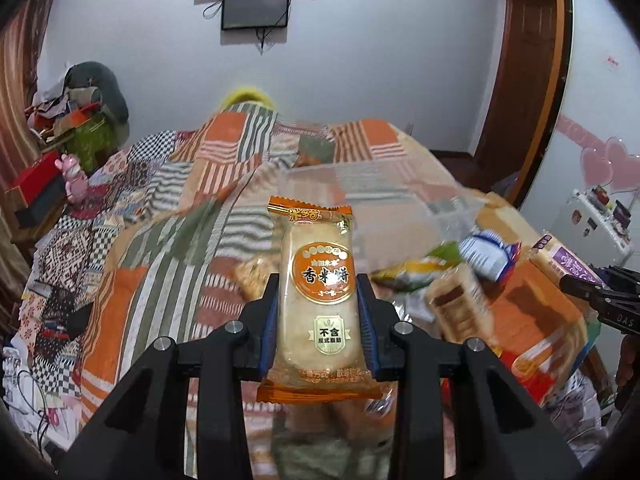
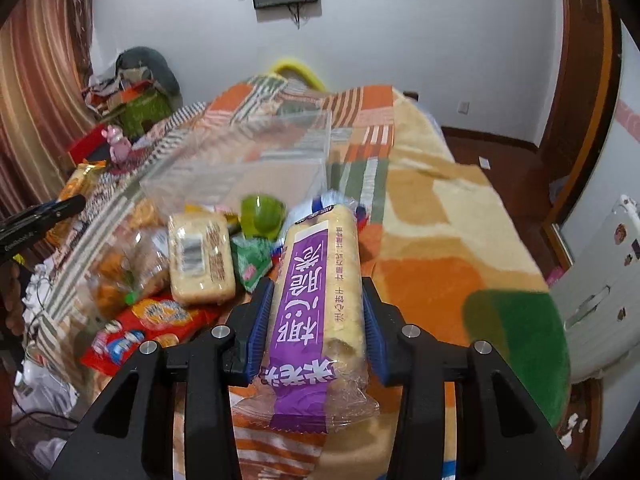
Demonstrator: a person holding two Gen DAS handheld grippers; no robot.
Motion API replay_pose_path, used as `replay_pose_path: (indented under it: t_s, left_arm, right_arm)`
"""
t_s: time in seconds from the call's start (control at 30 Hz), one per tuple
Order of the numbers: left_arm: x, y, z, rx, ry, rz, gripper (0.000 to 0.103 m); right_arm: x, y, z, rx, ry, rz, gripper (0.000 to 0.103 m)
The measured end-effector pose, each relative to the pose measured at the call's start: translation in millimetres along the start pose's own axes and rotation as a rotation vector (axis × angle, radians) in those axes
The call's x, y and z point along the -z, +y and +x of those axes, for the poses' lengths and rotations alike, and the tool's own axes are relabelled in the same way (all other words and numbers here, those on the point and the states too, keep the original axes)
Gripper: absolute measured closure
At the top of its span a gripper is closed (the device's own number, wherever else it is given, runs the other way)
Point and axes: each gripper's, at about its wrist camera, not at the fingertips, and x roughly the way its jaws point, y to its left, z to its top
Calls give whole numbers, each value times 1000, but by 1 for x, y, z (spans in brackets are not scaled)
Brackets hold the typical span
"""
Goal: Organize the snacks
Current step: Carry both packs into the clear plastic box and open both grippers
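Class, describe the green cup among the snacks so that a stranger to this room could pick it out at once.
Start at the patchwork quilt on the bed and find the clear plastic box lying on it. Just in front of the box lies the snack pile; the green cup sits at its far edge, the only smooth, rounded, unwrapped thing among packets.

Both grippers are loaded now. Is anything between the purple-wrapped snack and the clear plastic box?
Nothing visible blocks it. The purple-wrapped snack is clamped in the right gripper, above the pile of loose snacks. The clear plastic box sits open-topped just beyond that pile.
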Motion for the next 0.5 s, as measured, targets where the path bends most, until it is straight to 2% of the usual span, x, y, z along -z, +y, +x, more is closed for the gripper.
replay_pose_path:
  t_s: [0.27, 0.5]
  left_arm:
    - [-37, -14, 6, 25, -52, 21, 68]
    - [-66, -15, 38, 24, -45, 29, 68]
  right_arm:
    - [-36, 15, 8, -27, -91, -40, 64]
    - [-68, 24, 33, -50, -135, -52, 64]
